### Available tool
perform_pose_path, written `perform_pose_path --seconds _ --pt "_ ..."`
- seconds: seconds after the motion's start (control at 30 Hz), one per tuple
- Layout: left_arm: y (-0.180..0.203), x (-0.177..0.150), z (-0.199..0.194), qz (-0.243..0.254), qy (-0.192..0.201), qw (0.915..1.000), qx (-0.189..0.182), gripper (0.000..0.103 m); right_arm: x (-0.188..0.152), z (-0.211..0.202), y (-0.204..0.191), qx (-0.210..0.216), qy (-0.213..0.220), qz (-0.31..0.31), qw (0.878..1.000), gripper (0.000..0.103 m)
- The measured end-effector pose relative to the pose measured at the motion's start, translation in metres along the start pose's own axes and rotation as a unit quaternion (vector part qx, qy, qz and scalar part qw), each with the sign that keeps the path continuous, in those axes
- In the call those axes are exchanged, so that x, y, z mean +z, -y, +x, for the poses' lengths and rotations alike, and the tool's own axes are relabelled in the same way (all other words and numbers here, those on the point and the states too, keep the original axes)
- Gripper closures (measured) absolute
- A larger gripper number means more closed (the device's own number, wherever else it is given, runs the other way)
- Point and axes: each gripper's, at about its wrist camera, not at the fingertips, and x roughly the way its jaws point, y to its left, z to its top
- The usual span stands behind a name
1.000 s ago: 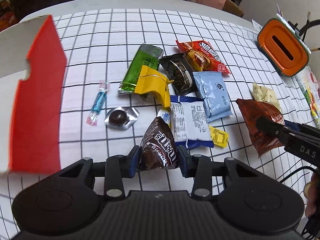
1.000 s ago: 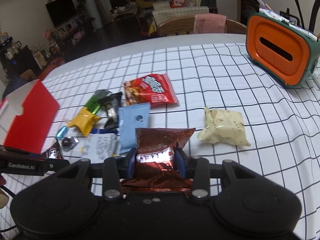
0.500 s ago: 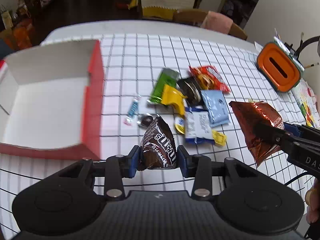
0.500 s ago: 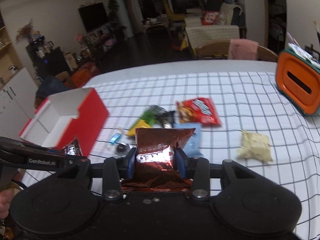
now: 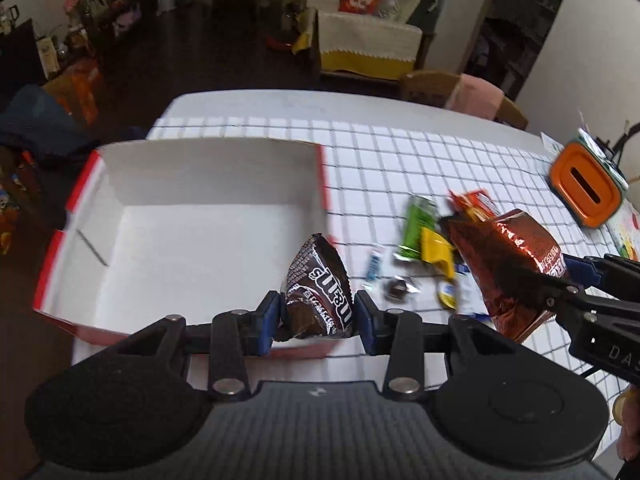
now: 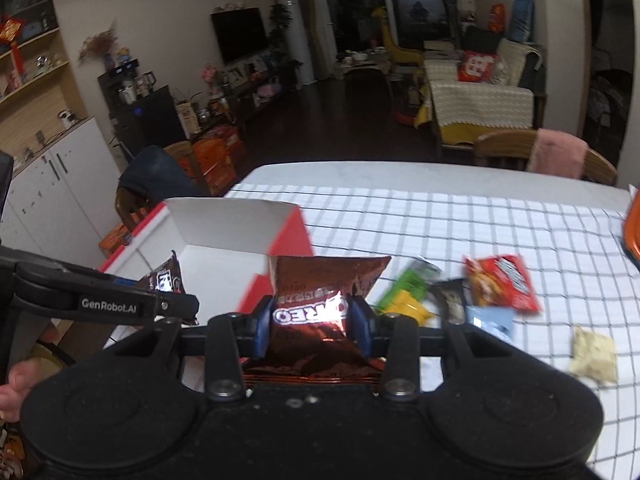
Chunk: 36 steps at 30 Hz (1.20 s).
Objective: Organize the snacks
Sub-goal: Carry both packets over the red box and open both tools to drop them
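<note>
My left gripper (image 5: 316, 310) is shut on a dark brown chocolate packet (image 5: 318, 292), held in the air over the near right corner of the open red-and-white box (image 5: 192, 236). My right gripper (image 6: 309, 320) is shut on a shiny brown Oreo bag (image 6: 320, 304), raised just right of the box (image 6: 224, 232). In the left wrist view the Oreo bag (image 5: 508, 264) hangs at the right. The chocolate packet (image 6: 164, 278) shows at the left of the right wrist view. The box's white inside holds nothing that I can see.
Several snacks lie in a loose pile on the checked tablecloth (image 5: 400, 168): a green packet (image 5: 418, 220), a yellow one (image 5: 436, 252), a red bag (image 6: 502, 282), a pale blue packet (image 6: 490, 320), a cream pouch (image 6: 594, 356). An orange container (image 5: 584, 184) stands at the far right.
Both grippers have risen and swung left with their packets, from over the snack pile to the open box. The box has come fully into view. The grips are unchanged.
</note>
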Motion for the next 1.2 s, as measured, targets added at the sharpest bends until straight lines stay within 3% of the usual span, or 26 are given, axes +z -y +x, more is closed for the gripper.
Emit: perform_pose_path --seconds 0.27,0.63,0.83,1.2 --pt "-0.062 0.012 0.003 -0.011 0.002 0.9997 0.023 0.064 0.018 0.042 -0.051 0.004 -0.009 -0.028 1.0 0.063" --pt "-0.129 0.024 0.04 -0.006 -0.036 0.9983 0.045 0.064 0.024 0.107 -0.105 -0.009 -0.032 -0.066 0.997 0.063" --pt "-0.148 0.023 0.062 0.006 -0.059 0.9969 0.052 0.064 0.021 0.142 -0.128 -0.015 -0.055 -0.099 0.993 0.063" --pt "-0.146 0.018 0.097 0.066 -0.101 0.9904 0.068 0.063 0.008 0.186 -0.142 -0.022 -0.108 -0.112 0.988 0.063"
